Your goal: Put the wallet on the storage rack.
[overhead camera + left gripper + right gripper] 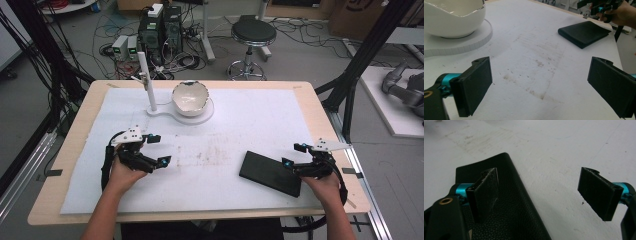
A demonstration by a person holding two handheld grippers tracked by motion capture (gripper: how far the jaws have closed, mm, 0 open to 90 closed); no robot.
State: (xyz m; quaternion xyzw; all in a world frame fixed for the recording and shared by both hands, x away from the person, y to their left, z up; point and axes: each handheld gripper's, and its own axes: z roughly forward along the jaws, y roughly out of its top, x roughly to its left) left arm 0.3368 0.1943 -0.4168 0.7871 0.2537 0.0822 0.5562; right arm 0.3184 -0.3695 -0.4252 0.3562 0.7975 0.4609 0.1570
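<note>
We see the black folded cloth (270,173) lying flat on the white mat (250,120), right front, not yet lifted. Right gripper (295,155) hovers at its near edge, jaws wide apart, one over the cloth. Left gripper (158,149) open, empty, well apart. We judge it an early stage: grasp still to come. White bowl (190,98) sits far back.

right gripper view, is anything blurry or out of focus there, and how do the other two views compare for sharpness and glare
Right gripper view: the black pad shows sharp grain and the far table top goes soft. Left gripper view: the near right tool is fairly crisp, the white bowl bright with a glinting rim. High view: evenly lit, slightly soft, shadows faint.
</note>
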